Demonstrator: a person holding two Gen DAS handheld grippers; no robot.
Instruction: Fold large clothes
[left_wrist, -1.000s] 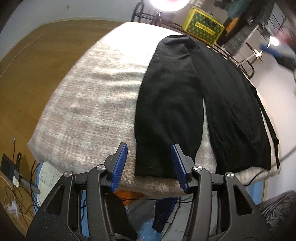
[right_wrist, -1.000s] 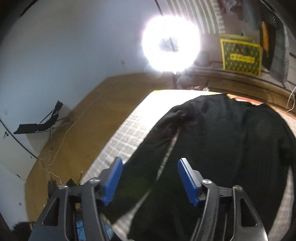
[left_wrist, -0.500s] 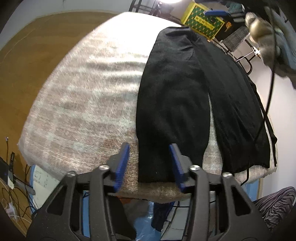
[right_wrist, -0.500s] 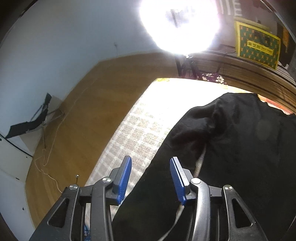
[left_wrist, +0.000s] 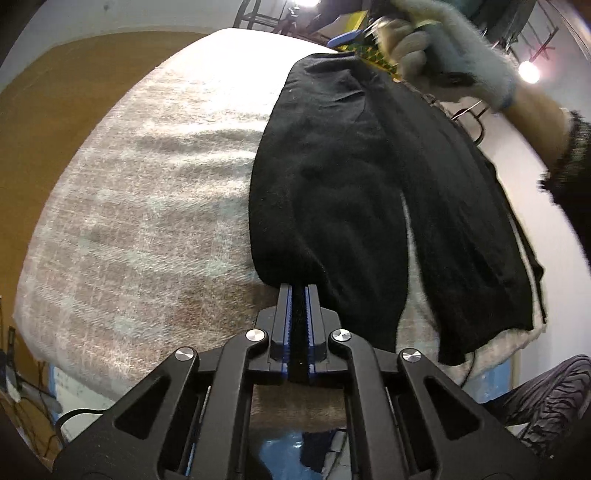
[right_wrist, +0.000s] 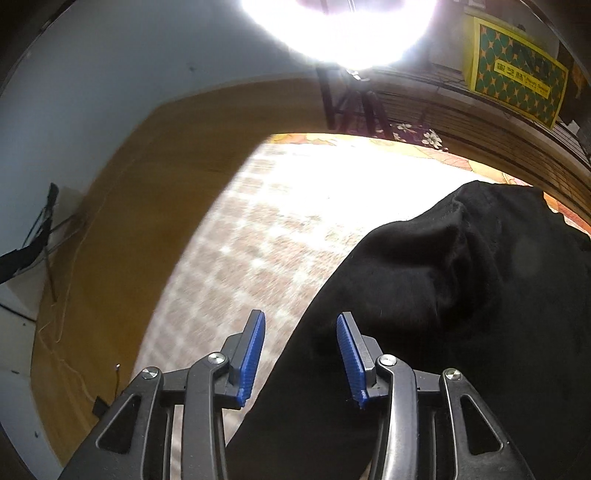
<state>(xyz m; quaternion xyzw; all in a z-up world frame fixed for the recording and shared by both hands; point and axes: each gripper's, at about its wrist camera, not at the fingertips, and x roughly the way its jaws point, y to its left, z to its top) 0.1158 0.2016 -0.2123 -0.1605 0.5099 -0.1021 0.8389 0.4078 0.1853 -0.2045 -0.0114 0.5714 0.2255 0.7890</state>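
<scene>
A pair of black trousers (left_wrist: 332, 177) lies flat on a counter covered by a fuzzy, woolly blanket (left_wrist: 147, 206) woven in a pale grey and pinkish-brown check. The cloth of the trousers is matte and soft-looking, with shallow creases near the far end, and the two long legs run side by side toward the near edge with a thin strip of blanket showing between them.

The left tool (left_wrist: 298, 295) is black plastic with ribbed blue pads. Its jaws are pressed together on the hem of the left trouser leg, right at the near edge of the counter, with a thin band of black fabric pinched between the pads.

The right tool (right_wrist: 301, 332), of the same build, points down over the far end of the trousers, where the fabric bunches into a rounded hump. Its jaws stand partly apart and are closing; the edge of the trousers lies below the gap, and the pads are not pressing on it. In the left view a hand in a grey knitted glove (left_wrist: 443, 40) grips this tool above the far end of the garment.

Around the counter there is a smooth wooden floor (right_wrist: 140, 221), a very bright round lamp (right_wrist: 343, 29) and a yellow box (right_wrist: 517, 74) with a green star pattern
</scene>
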